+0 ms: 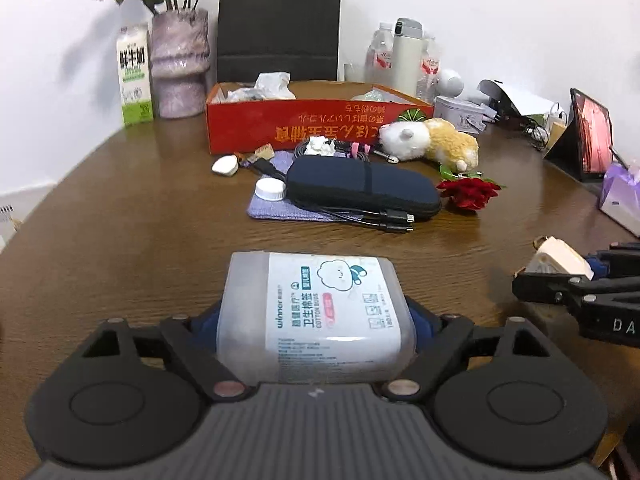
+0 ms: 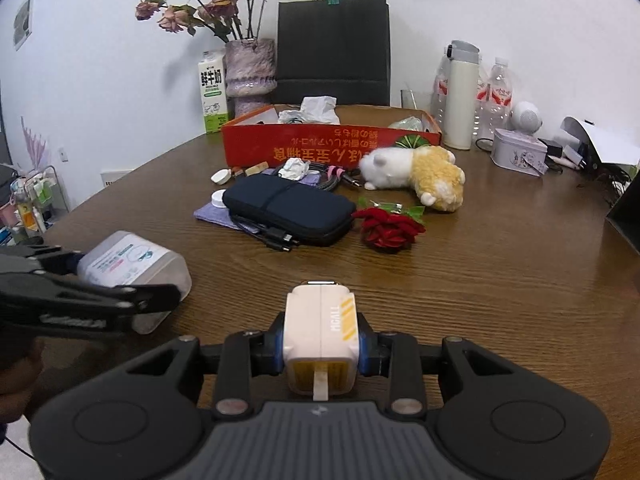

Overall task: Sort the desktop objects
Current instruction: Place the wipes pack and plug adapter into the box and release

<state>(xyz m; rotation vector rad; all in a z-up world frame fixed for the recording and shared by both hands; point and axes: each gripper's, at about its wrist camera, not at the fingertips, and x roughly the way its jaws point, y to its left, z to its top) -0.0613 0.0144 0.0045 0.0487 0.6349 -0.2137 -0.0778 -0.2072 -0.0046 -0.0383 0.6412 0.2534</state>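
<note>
My left gripper (image 1: 316, 320) is shut on a clear cotton bud box (image 1: 316, 316) with a white label, held just above the brown table near its front. The box also shows in the right wrist view (image 2: 132, 264). My right gripper (image 2: 320, 348) is shut on a cream and yellow charger (image 2: 320, 336); it also shows in the left wrist view (image 1: 560, 260) at the right. Further back lie a dark blue pouch (image 1: 364, 186), a red fabric rose (image 1: 470, 192), a plush toy (image 1: 432, 140) and an orange cardboard box (image 1: 312, 124) holding crumpled paper.
A purple cloth (image 1: 276, 208), black cables (image 1: 384, 220), a white cap (image 1: 270, 190) and a white plug (image 1: 225, 166) lie by the pouch. A vase (image 1: 180, 64), milk carton (image 1: 134, 80), black bag (image 1: 280, 20), bottles, a thermos (image 1: 404, 56), tin and tablet (image 1: 588, 140) line the back and right.
</note>
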